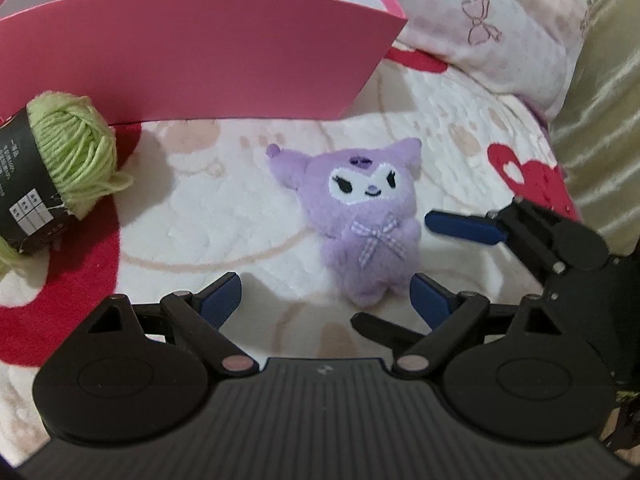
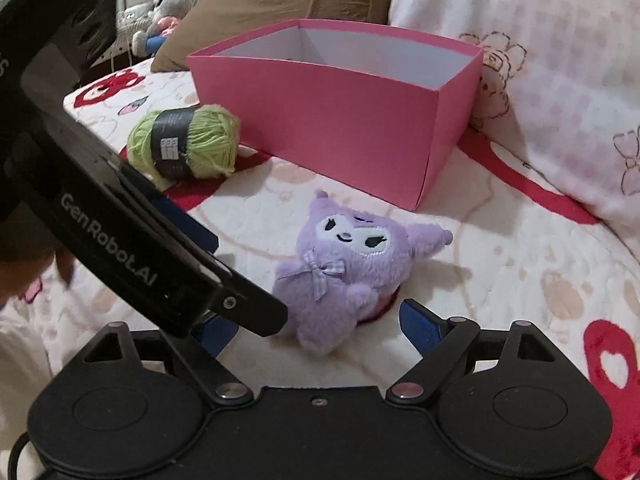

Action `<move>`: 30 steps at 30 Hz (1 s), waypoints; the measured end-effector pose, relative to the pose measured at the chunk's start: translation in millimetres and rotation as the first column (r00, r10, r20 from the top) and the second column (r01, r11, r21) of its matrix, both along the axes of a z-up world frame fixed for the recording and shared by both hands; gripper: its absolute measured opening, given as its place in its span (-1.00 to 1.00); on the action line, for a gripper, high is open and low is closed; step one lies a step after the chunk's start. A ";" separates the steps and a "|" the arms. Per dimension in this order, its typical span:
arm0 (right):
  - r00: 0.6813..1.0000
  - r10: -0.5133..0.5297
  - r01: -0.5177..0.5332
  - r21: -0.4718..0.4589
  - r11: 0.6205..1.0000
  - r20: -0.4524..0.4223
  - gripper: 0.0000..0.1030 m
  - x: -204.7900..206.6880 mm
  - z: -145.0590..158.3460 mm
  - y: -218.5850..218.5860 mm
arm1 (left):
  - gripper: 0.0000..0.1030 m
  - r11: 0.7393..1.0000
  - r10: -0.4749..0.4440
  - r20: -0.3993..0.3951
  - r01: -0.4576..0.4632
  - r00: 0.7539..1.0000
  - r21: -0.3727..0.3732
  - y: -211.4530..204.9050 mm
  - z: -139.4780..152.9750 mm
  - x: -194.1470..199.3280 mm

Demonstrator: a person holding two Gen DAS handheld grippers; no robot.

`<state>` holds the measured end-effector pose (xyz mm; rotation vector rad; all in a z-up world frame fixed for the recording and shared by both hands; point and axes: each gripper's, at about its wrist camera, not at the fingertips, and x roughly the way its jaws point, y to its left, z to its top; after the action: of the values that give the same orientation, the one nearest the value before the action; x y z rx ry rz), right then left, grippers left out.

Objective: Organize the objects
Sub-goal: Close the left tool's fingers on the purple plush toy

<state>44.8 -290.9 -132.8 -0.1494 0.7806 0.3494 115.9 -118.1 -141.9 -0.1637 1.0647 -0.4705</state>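
Evidently the step is the pickup: on the bed (image 2: 500, 264), before the pink box (image 2: 344, 120), the purple plush (image 2: 344, 276) lies between both grippers. Left gripper (image 1: 326, 294) and right gripper (image 2: 316, 322) stand with jaws wide, holding nothing. Next: close, lift over the wall. Green yarn (image 2: 188, 142) sits just beside the box, clear.

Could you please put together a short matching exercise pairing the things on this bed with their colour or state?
Things:
1. plush toy
2. yarn ball
3. box
4. left gripper

Descriptions:
A. pink outside, white inside
B. open, nothing between its fingers
C. green, with a dark paper band
D. purple, with a checked bow

Pairs: 1-D, 2-C, 3-A, 4-B
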 end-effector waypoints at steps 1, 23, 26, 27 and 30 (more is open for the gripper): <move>1.000 -0.009 0.009 0.004 1.000 -0.001 0.74 0.6 -2.3 -0.3 | 0.74 1.000 0.007 0.002 -0.007 1.000 -0.005 0.1 -1.4 0.7; 0.994 -0.104 0.103 -0.028 0.994 -0.016 0.04 7.5 -6.1 17.4 | 0.05 0.990 -0.005 0.043 0.011 0.999 -0.138 -12.3 -8.3 6.0; 0.993 -0.110 0.110 -0.024 0.994 -0.031 0.00 8.7 -5.8 14.5 | -0.04 0.985 0.022 0.017 -0.019 1.000 -0.171 -7.9 -10.3 7.3; 0.993 -0.113 0.112 -0.024 0.993 -0.034 0.00 8.9 -6.4 13.9 | -0.07 0.983 0.031 0.008 -0.029 0.999 -0.181 -6.4 -11.1 8.2; 0.991 -0.127 0.126 -0.042 0.991 -0.034 0.09 8.7 -8.6 13.9 | -0.08 0.975 0.065 -0.025 -0.069 0.998 -0.213 -2.4 -14.6 12.3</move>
<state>53.5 -277.0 -141.4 -0.1308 0.8296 0.2171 128.2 -120.6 -156.5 -0.3935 1.0219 -0.5232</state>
